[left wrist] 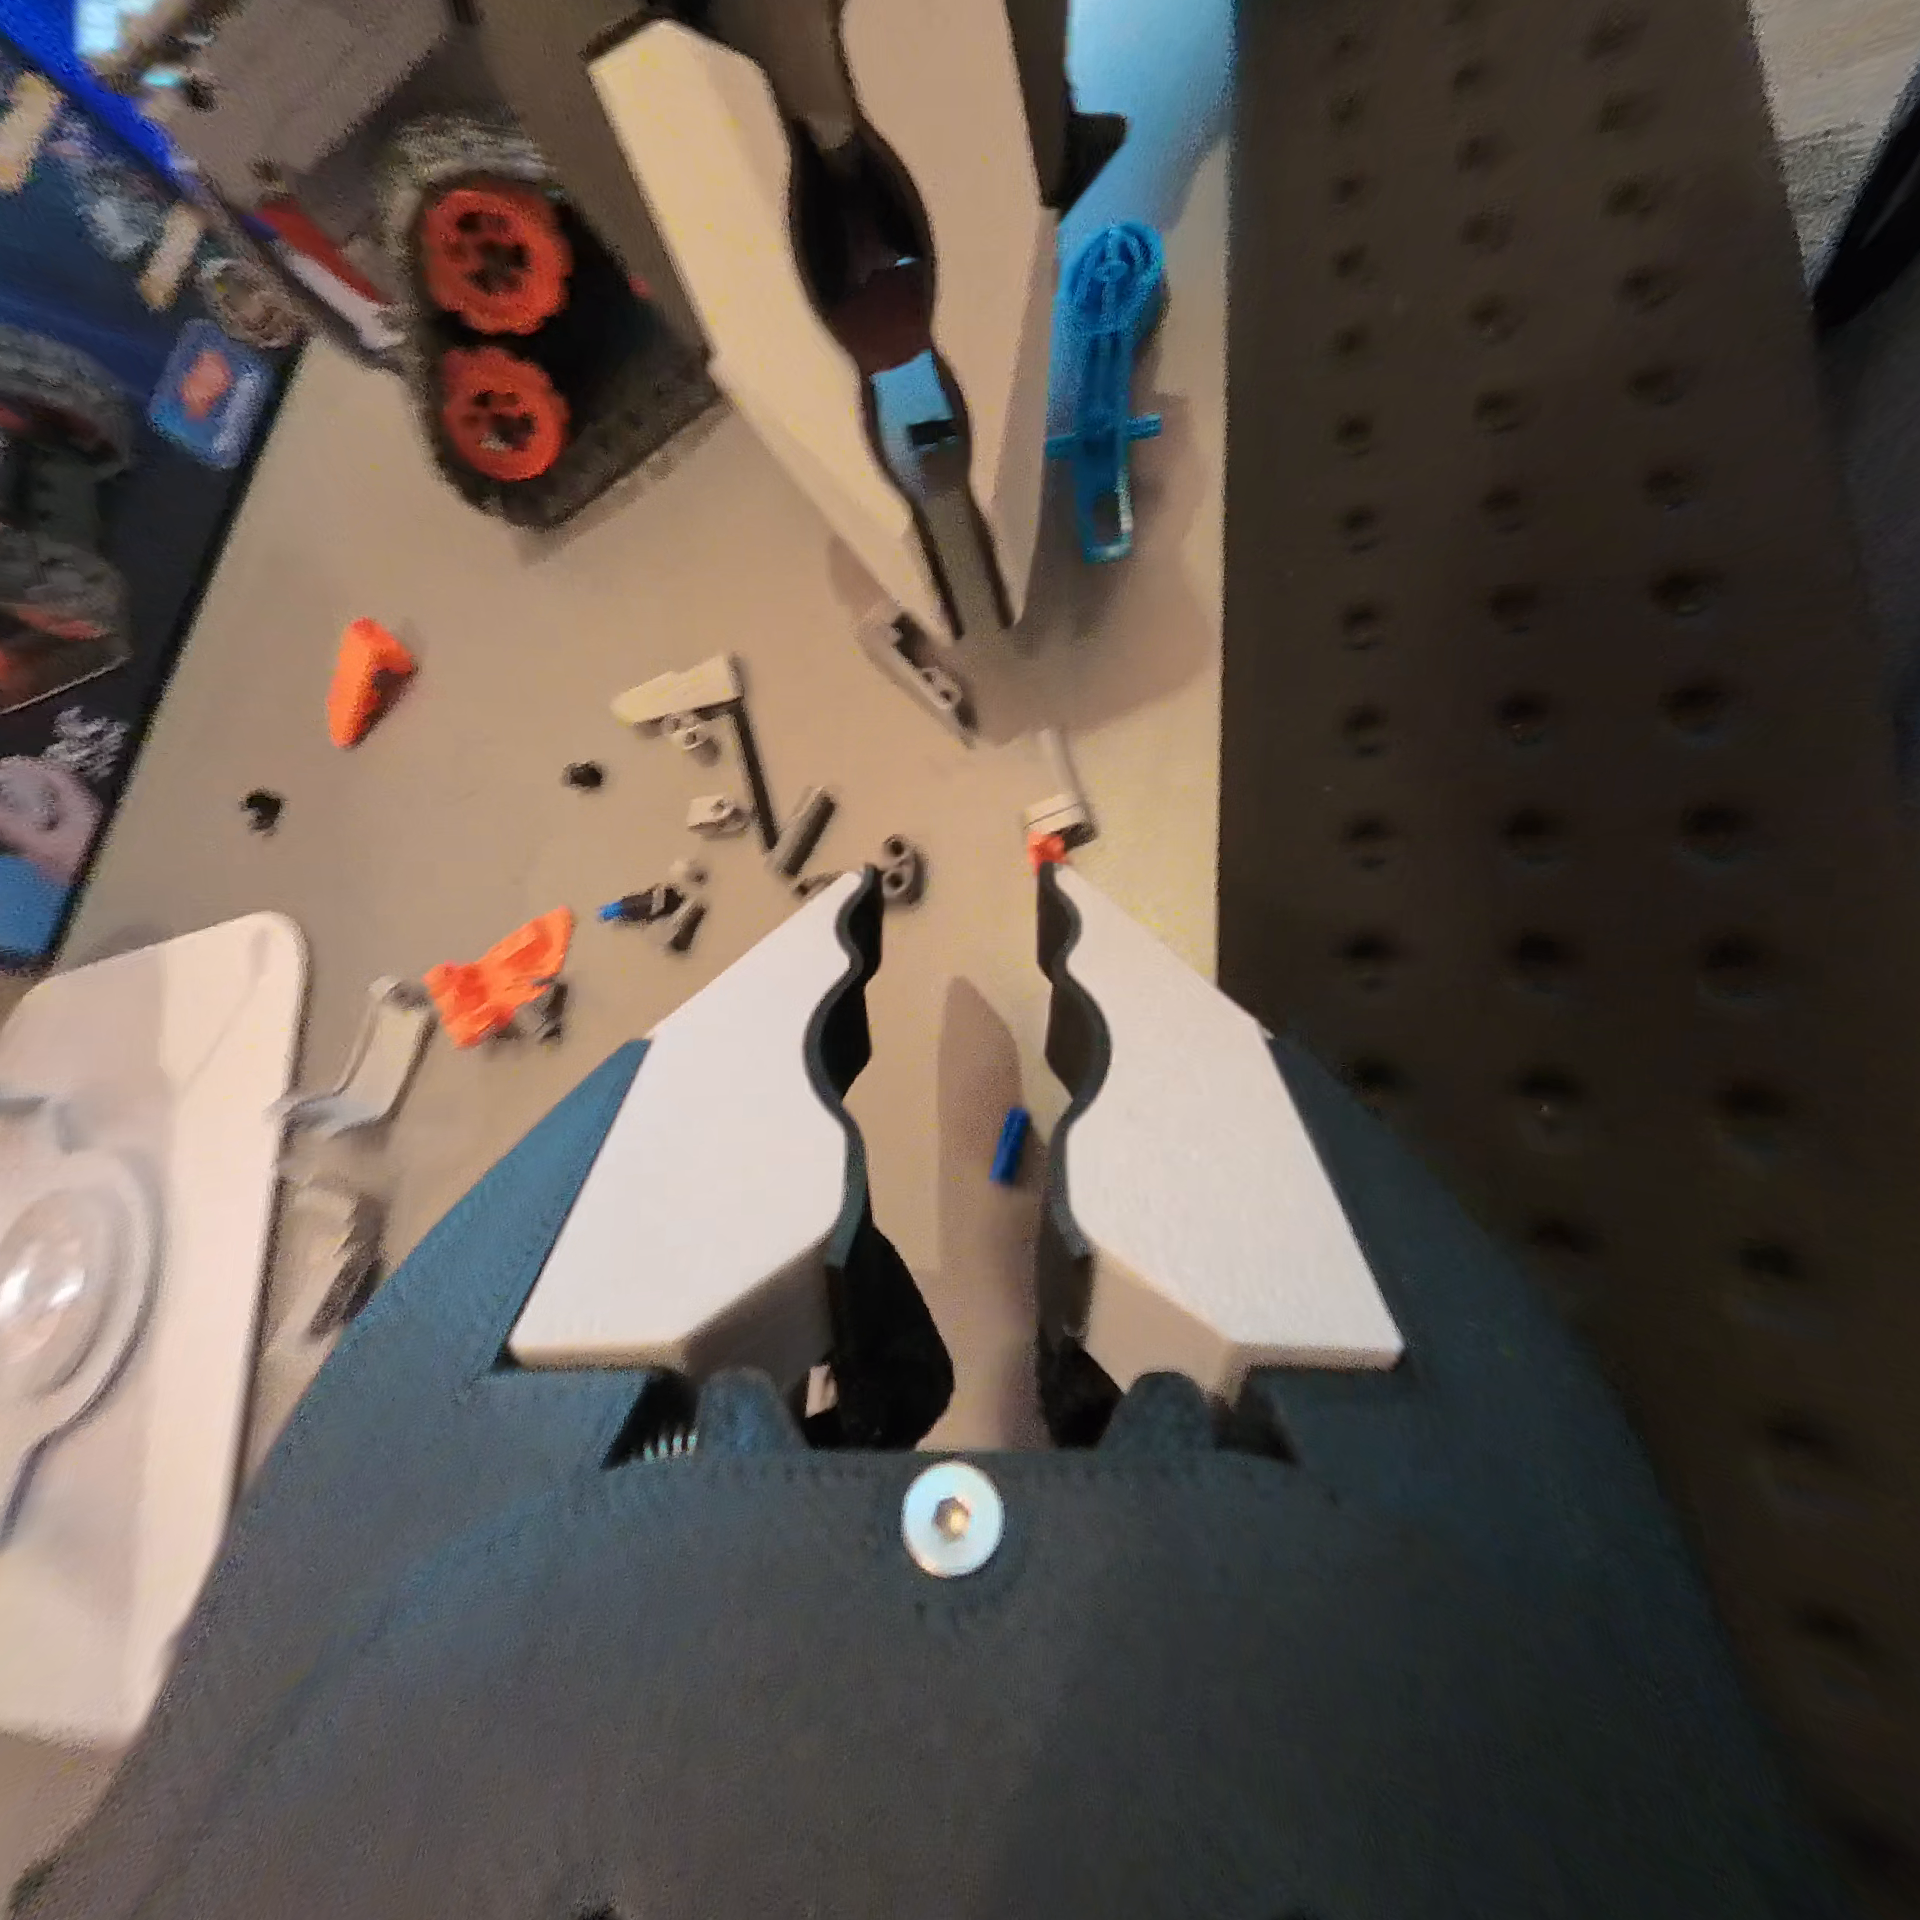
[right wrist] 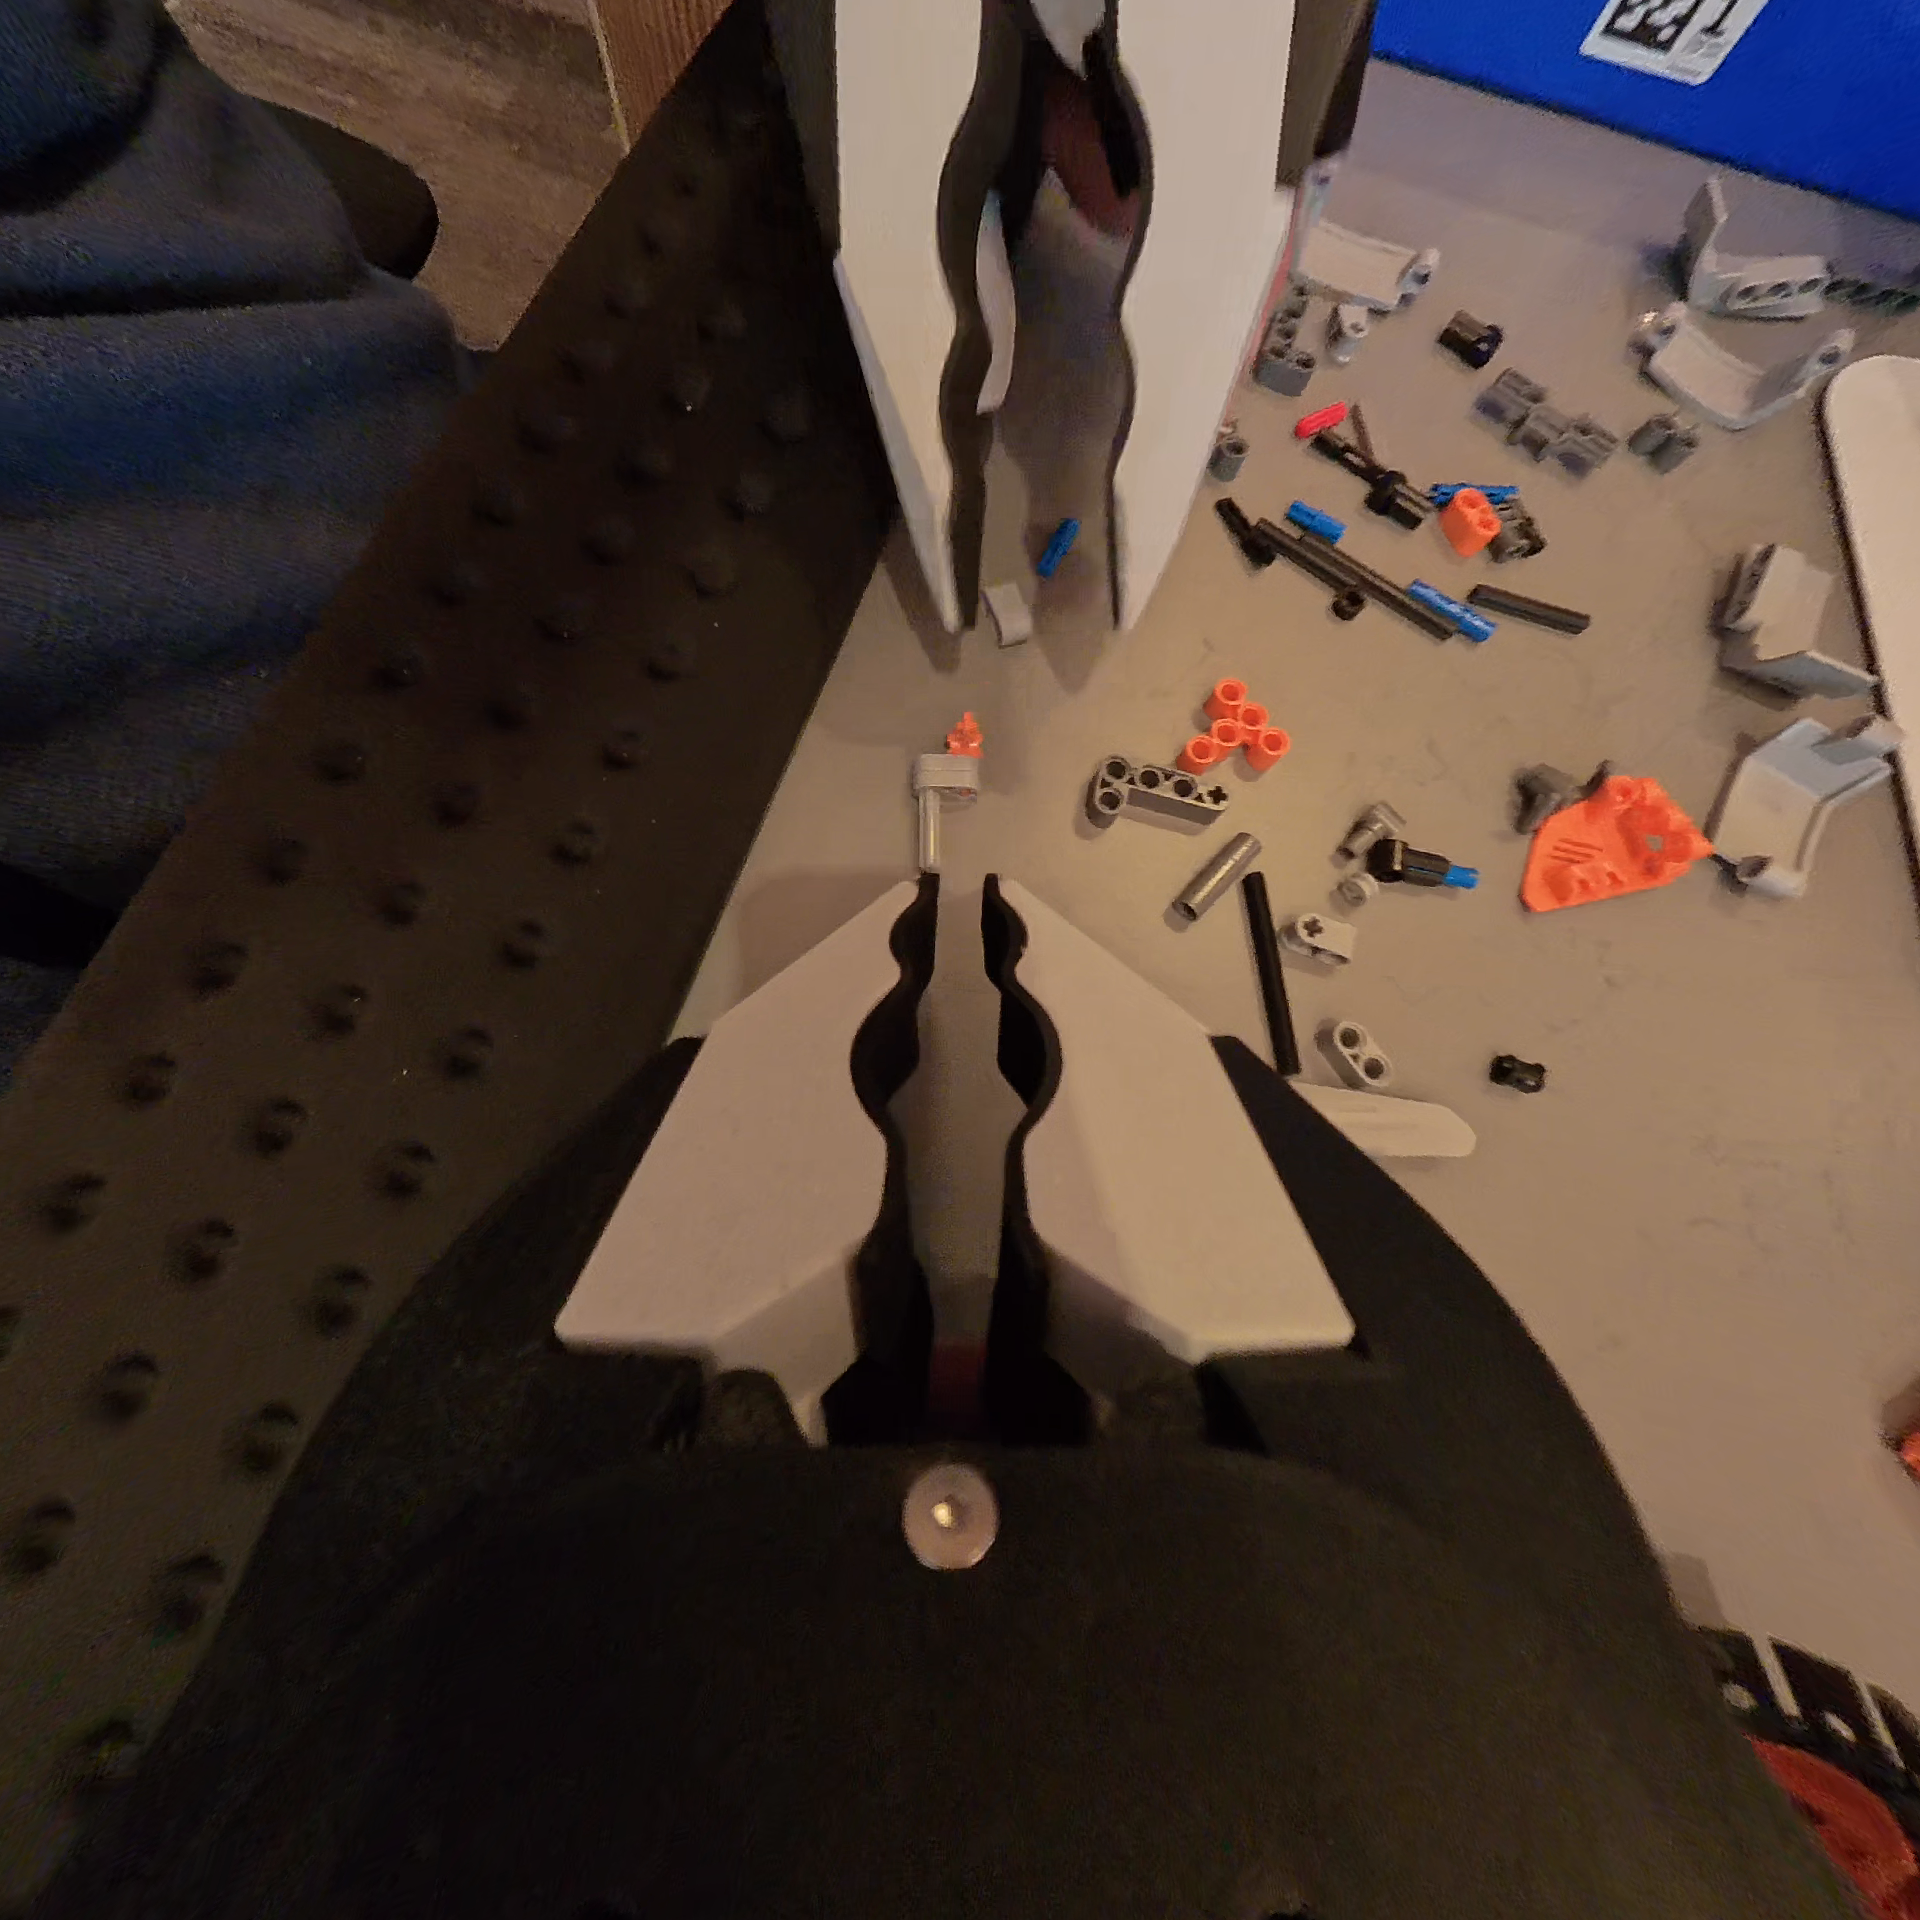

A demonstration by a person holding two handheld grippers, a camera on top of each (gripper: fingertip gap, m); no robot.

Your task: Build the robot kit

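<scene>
I am holding both grippers empty over the desk [right wrist: 1351, 1299]: left gripper [left wrist: 956, 883] spread wide, right gripper [right wrist: 961, 883] narrowly parted beside the grey pin [right wrist: 940, 795]; closing squarely, slowly seems wisest.

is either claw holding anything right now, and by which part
Nothing is held. The left claw is open over a small blue peg; the right claw is open and empty.

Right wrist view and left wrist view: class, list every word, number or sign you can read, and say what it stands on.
White label on the blue surface, top right: bold black marks, cut off by the frame; not copied here.
Blue box, left edge: print too blurred to read.
Loose building pieces: no writing seen.
</scene>
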